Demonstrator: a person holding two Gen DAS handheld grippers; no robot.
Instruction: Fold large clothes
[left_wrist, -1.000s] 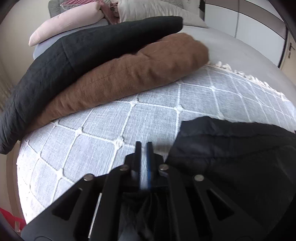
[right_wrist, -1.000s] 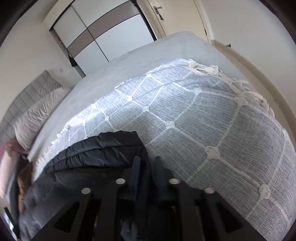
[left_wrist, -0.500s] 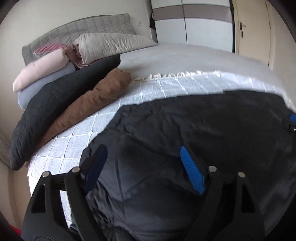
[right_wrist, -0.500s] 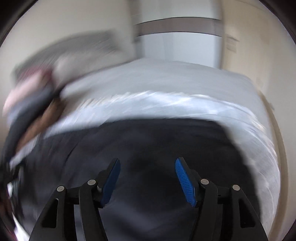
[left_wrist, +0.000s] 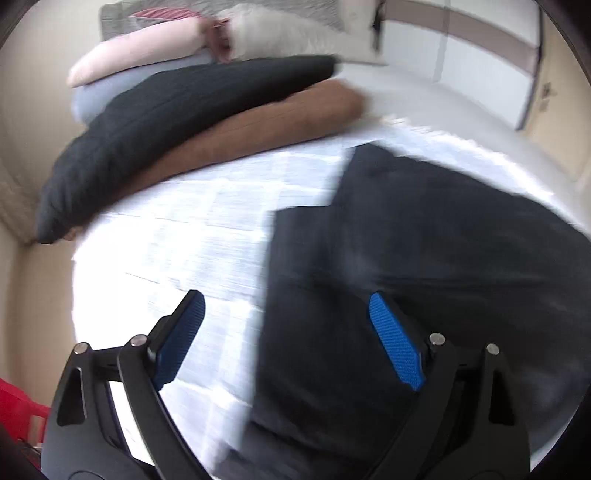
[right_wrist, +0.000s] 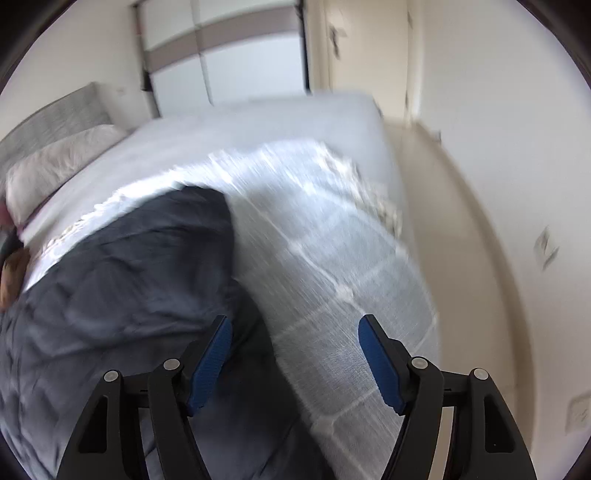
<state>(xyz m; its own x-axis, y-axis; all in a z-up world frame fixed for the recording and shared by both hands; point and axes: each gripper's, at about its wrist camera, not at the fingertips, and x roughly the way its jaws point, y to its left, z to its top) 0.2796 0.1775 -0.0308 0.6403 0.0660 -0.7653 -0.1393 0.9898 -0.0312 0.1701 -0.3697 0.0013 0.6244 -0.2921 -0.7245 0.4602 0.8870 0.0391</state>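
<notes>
Dark garment (left_wrist: 424, 258) lies spread flat on the bed

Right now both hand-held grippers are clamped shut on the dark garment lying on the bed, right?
Not quite. Both wrist views show the left hand-held gripper and the right hand-held gripper wide open, gripping nothing. The dark garment does lie on the bed.

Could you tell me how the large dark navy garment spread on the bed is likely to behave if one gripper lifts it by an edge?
The large dark navy garment shows soft creases, so it would probably drape and sag. It covers much of the grey checked bedspread, so one open right gripper likely lifts only a corner.
</notes>
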